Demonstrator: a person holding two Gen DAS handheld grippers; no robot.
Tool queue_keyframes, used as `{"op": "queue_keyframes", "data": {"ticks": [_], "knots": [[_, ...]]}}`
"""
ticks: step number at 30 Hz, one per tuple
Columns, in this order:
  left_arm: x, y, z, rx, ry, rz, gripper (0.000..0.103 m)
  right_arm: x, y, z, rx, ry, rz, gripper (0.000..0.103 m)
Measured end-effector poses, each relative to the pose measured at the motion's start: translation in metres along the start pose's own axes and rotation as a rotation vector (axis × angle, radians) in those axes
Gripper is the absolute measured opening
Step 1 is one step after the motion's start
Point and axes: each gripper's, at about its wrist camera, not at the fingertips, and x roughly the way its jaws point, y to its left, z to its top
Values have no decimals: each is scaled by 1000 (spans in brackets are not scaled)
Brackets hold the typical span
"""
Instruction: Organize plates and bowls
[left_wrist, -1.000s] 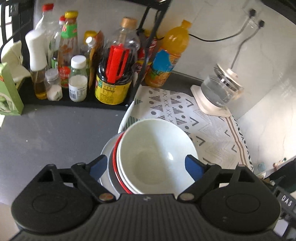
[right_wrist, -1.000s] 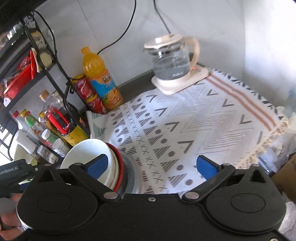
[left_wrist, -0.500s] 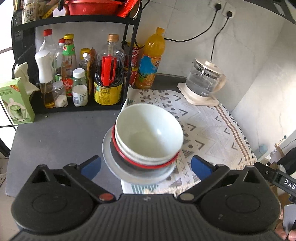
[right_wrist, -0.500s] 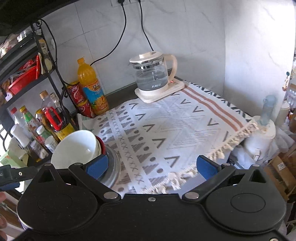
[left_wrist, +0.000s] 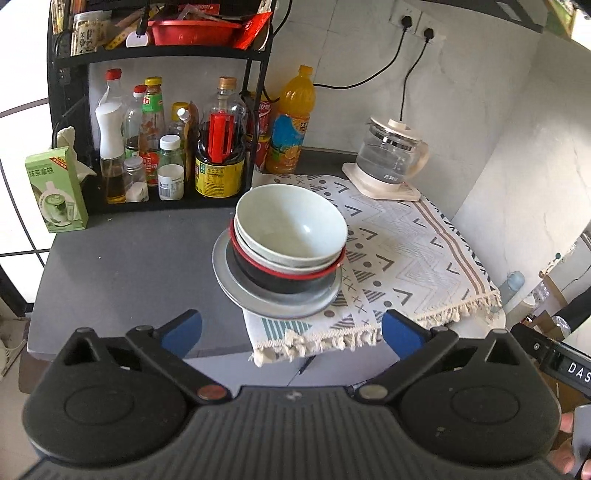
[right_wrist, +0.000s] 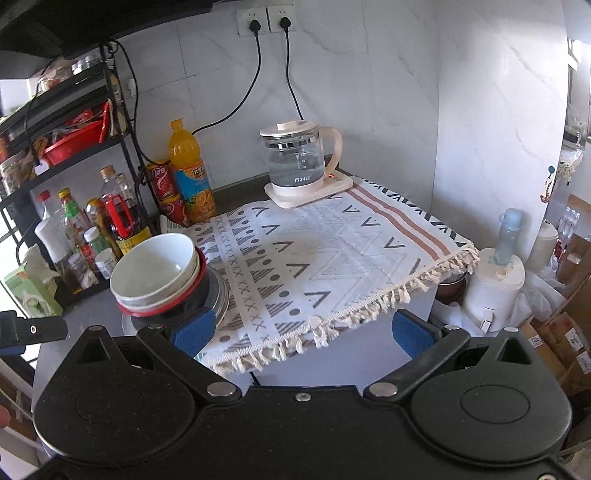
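A stack of dishes stands at the left edge of the patterned cloth: a white bowl (left_wrist: 291, 225) on top, another white bowl under it, a black bowl with a red rim (left_wrist: 284, 275), all on a grey plate (left_wrist: 236, 288). The stack also shows in the right wrist view (right_wrist: 155, 269). My left gripper (left_wrist: 291, 334) is open and empty, pulled back off the table's front edge. My right gripper (right_wrist: 301, 330) is open and empty, also back from the table, with the stack beside its left finger.
A black rack (left_wrist: 162, 59) with bottles and jars stands at the back left. An orange drink bottle (left_wrist: 291, 122) and a glass kettle (left_wrist: 391, 158) stand at the back. A green carton (left_wrist: 55, 188) is at the left. A wall closes the right side.
Both grippers have pulled back and up from the dish stack, so the table now looks farther away. The stack has stayed in place on the table.
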Motion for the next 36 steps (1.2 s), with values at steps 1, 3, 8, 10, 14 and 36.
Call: {"op": "queue_keyframes", "data": {"ticks": [1,3,8,10,14,36], "knots": [[-4,-1,-4,4,-4,-3,103,-4,0,-3,-4,-1,3,103],[-9,-2,-10,16,-6,-7,103,-11,0,-7,-13,-1,10,103],[-22,-7,-22,69,-28,5,103,-25,2,-15,-34,-7,17,103],[-27,-9,-25,95,-39,13,103,-28,4,-17,-44,-3,23,103],[-34,-8,-31,117,-58,15,103,-35,5,-22,-59,2,32,103],[-54,-13,-61,170,-67,23,103,-60,-9,-40,-73,15,43,103]]}}
